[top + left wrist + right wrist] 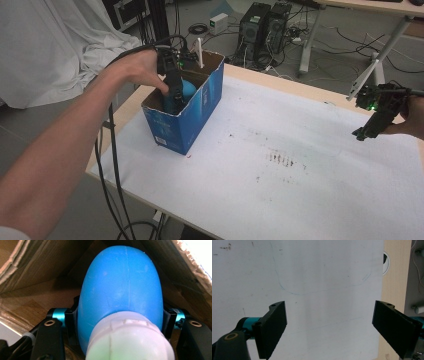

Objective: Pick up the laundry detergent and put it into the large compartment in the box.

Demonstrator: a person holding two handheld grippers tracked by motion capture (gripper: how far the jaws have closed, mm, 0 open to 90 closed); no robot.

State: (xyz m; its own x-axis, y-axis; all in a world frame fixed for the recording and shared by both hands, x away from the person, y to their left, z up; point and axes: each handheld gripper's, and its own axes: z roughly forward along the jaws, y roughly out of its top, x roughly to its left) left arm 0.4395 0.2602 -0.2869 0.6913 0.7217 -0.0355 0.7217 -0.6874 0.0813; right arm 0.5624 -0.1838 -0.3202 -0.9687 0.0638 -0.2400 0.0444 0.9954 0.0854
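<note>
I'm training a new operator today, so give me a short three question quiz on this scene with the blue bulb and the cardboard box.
1. True or false: the left gripper is shut on the blue bulb.
2. Where is the blue bulb? A) on the white table cover B) inside the blue cardboard box C) on the floor
3. Fill in: the right gripper has its jaws ____ with nothing between them.

Key: 1 true, its jaws press both sides of the bulb. 2 B, brown box walls surround it in the left gripper view. 3 open, above the white cover.
</note>
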